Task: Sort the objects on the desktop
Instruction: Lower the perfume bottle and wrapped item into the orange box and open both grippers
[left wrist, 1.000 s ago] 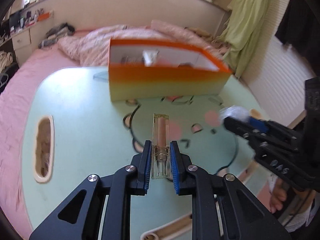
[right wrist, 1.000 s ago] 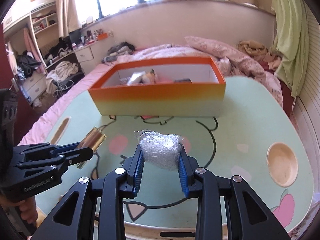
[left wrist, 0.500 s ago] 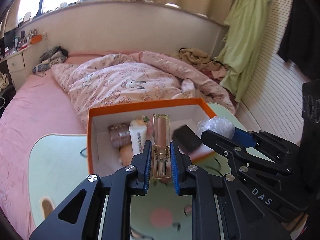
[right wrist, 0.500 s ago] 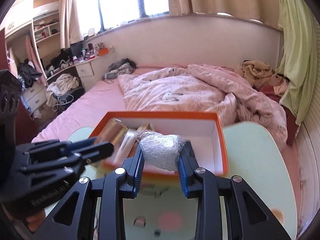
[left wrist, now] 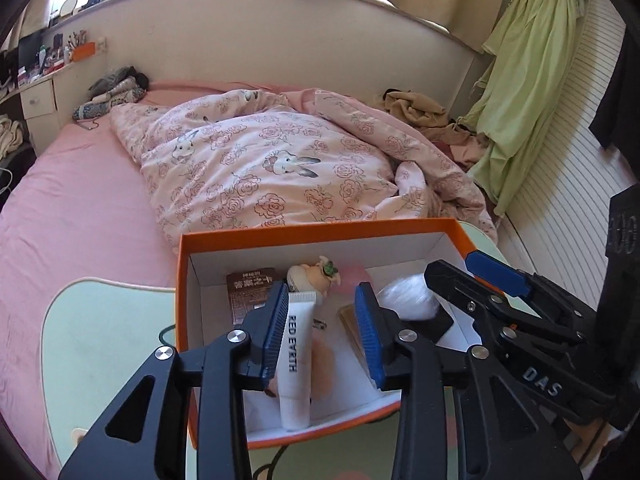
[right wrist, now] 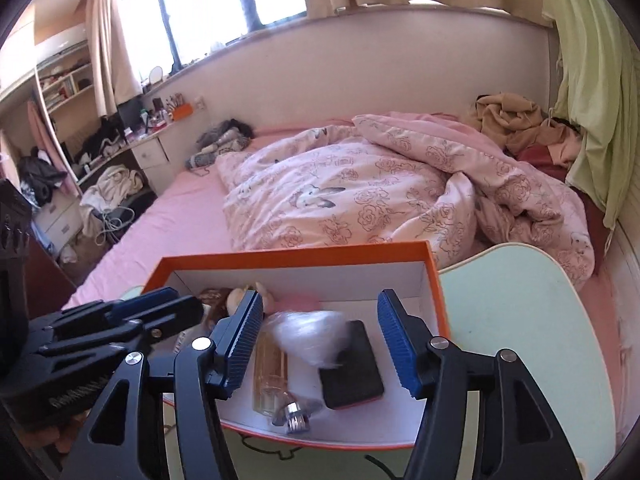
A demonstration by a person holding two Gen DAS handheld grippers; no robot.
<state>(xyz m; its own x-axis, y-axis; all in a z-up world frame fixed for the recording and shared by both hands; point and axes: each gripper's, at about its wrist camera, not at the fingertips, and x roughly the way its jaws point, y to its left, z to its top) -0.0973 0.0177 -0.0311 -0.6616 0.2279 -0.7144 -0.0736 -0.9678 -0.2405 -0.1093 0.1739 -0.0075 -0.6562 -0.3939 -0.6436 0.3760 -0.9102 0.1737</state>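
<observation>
An orange box (left wrist: 304, 233) with a white inside stands on the pale green table (left wrist: 104, 320); it also shows in the right wrist view (right wrist: 296, 256). My left gripper (left wrist: 322, 334) is open and empty above the box. My right gripper (right wrist: 320, 340) is open and empty above it too. The clear bottle (right wrist: 270, 376) lies in the box. The blurred plastic-wrapped ball (right wrist: 308, 334) is in the box beside a black case (right wrist: 352, 368); the ball also shows in the left wrist view (left wrist: 408, 302). A white tube (left wrist: 296, 364), a brown packet (left wrist: 250, 292) and a small plush figure (left wrist: 316, 276) lie in the box.
A bed with a pink sheet and rumpled floral quilt (left wrist: 280, 160) lies just beyond the table. A green curtain (left wrist: 532, 80) hangs at the right. Cluttered shelves and a desk (right wrist: 60, 160) stand at the left.
Both grippers have opened over the box. The left one let go of the clear bottle and the right one let go of the plastic-wrapped ball; both now lie in the box.
</observation>
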